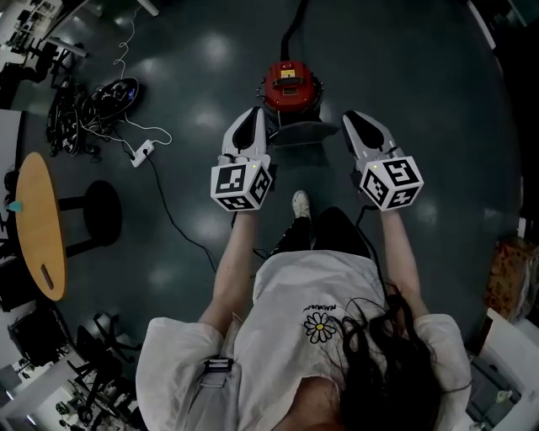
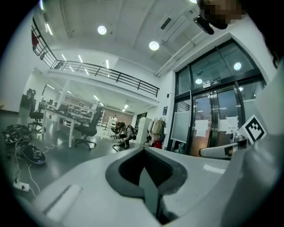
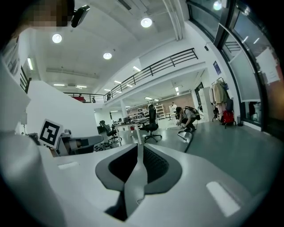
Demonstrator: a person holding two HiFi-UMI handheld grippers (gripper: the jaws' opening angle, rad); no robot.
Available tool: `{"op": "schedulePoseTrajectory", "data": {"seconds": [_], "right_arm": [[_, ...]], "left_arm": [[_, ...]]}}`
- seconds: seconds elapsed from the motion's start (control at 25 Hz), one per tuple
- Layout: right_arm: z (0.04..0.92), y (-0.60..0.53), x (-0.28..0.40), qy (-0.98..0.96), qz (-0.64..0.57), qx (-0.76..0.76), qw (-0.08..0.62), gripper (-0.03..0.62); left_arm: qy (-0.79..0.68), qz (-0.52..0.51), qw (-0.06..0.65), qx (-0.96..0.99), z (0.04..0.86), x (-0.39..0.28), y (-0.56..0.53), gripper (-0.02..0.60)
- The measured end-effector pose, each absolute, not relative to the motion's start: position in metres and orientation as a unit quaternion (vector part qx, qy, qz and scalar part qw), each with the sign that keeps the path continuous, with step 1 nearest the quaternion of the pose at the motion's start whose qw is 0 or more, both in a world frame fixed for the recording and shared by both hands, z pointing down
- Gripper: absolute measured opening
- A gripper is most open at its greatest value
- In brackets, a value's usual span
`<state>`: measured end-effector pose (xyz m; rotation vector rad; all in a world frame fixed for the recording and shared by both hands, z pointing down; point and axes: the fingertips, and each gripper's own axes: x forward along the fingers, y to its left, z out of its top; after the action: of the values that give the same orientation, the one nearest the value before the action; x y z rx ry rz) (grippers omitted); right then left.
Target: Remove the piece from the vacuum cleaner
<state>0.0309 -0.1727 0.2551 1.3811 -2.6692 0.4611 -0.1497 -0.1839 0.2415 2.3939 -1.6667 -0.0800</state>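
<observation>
The red vacuum cleaner (image 1: 290, 84) stands on the dark floor ahead of me, its black hose (image 1: 295, 25) running away. A grey piece (image 1: 299, 133) sits at its near side, between my two grippers. My left gripper (image 1: 253, 116) hovers just left of the vacuum and my right gripper (image 1: 352, 119) just right of it, neither touching it. In the left gripper view the left gripper (image 2: 146, 177) is shut and empty; in the right gripper view the right gripper (image 3: 135, 177) is likewise shut and empty. Both gripper views look out across the room, so the vacuum is hidden there.
A round wooden table (image 1: 38, 223) and a black stool (image 1: 101, 210) stand at the left. Cables and a power strip (image 1: 143, 151) lie on the floor beyond them. My shoe (image 1: 301, 202) is below the vacuum. A person (image 2: 125, 133) crouches far off near office chairs (image 3: 151, 122).
</observation>
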Motion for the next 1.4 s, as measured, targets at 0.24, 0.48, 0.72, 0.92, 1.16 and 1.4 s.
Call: {"op": "schedulePoseTrajectory", "data": {"seconds": [0.24, 0.48, 0.72, 0.92, 1.16, 1.4], "right_arm": [[0.295, -0.223, 0.024, -0.884, 0.137, 0.436, 0.097, 0.093], [0.429, -0.277, 0.026, -0.889, 0.118, 0.402, 0.187, 0.164], [0.594, -0.286, 0.033, -0.869, 0.090, 0.337, 0.350, 0.258], [0.728, -0.270, 0.046, -0.832, 0.109, 0.252, 0.481, 0.290], [0.806, -0.275, 0.039, -0.804, 0.130, 0.207, 0.542, 0.291], [0.827, -0.282, 0.036, -0.782, 0.122, 0.190, 0.581, 0.237]], "left_arm": [[-0.550, 0.016, 0.134, 0.824, 0.297, -0.148, -0.226, 0.002], [-0.527, 0.064, 0.137, 0.836, 0.419, -0.133, -0.303, 0.002], [-0.529, 0.133, 0.186, 0.817, 0.569, -0.120, -0.359, 0.002], [-0.531, 0.174, 0.233, 0.796, 0.659, -0.113, -0.374, 0.002], [-0.508, 0.197, 0.239, 0.804, 0.700, -0.102, -0.392, 0.002], [-0.499, 0.217, 0.234, 0.806, 0.712, -0.092, -0.405, 0.002]]}}
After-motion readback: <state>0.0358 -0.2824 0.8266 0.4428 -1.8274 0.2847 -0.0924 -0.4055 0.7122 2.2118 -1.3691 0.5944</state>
